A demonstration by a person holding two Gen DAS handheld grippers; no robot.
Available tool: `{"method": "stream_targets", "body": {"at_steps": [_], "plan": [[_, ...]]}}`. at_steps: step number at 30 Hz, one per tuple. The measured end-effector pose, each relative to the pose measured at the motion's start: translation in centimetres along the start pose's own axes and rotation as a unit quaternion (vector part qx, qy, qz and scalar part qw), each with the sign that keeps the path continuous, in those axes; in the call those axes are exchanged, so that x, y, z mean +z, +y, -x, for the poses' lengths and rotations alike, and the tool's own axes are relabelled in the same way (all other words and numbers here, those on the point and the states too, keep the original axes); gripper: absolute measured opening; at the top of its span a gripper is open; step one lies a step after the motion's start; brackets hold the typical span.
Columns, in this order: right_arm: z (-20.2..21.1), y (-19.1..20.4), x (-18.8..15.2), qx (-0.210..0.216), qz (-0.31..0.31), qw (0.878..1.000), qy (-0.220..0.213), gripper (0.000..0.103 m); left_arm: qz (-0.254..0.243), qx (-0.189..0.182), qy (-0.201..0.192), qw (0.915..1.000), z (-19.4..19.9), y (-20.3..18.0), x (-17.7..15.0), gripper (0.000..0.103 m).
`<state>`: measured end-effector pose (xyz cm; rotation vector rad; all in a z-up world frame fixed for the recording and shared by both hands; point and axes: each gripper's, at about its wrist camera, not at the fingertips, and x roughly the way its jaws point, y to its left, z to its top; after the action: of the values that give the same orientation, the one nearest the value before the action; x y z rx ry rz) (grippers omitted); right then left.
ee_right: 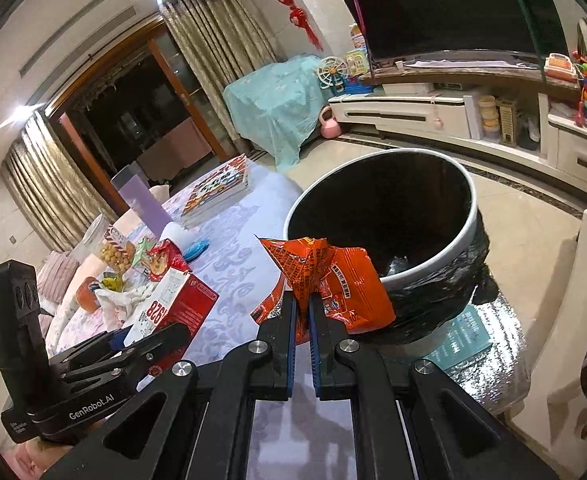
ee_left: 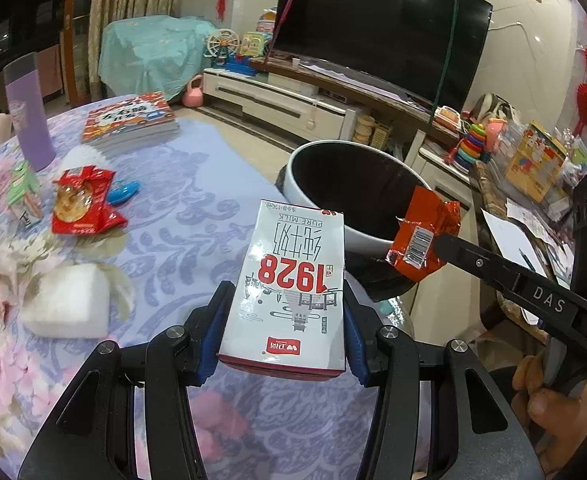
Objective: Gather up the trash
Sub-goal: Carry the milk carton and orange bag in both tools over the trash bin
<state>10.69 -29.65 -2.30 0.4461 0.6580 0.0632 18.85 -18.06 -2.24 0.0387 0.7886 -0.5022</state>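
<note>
While crinkled foil wrapper [ee_right: 333,280] hangs pinched, boxy carton [ee_left: 289,288] sits clamped.

Setting: home living room. Evidence: large curved television [ee_left: 377,28] on a low white media cabinet [ee_left: 277,100] against the wall; red knot decorations [ee_right: 289,4] hanging on the wall; pleated beige curtains [ee_right: 221,40] beside a dark glazed door with a wooden frame [ee_right: 133,112]. Children's items along the cabinet: toy Ferris wheel [ee_left: 222,46], stacking-ring toy [ee_left: 473,142], pink kettlebell-shaped object [ee_right: 330,124] on the tiled floor [ee_right: 525,216]. Furniture piece draped in a teal cloth [ee_left: 149,52]. Bench [ee_left: 197,184] carries a floral lilac cover, a stack of children's books [ee_left: 129,118], a lilac bottle [ee_left: 27,116] and snack packets. Bin with black liner [ee_right: 385,216] stands just beside the bench.
</note>
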Motion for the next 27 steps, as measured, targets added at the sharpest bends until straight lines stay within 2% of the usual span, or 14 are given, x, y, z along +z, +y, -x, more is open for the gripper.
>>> {"method": "stream_targets", "body": {"at_steps": [12,27], "plan": [[-0.3,-1.8,2.2,-0.018,0.005,1.000,-0.011,0.006,-0.020,-0.012,0.002,0.9997,-2.0,-1.9,2.2,0.050],[-1.6,-4.4,5.3,-0.030,0.000,0.999,-0.012,0.006,-0.055,-0.009,0.001,0.9985,-5.0,-4.3,6.0,0.050]]}}
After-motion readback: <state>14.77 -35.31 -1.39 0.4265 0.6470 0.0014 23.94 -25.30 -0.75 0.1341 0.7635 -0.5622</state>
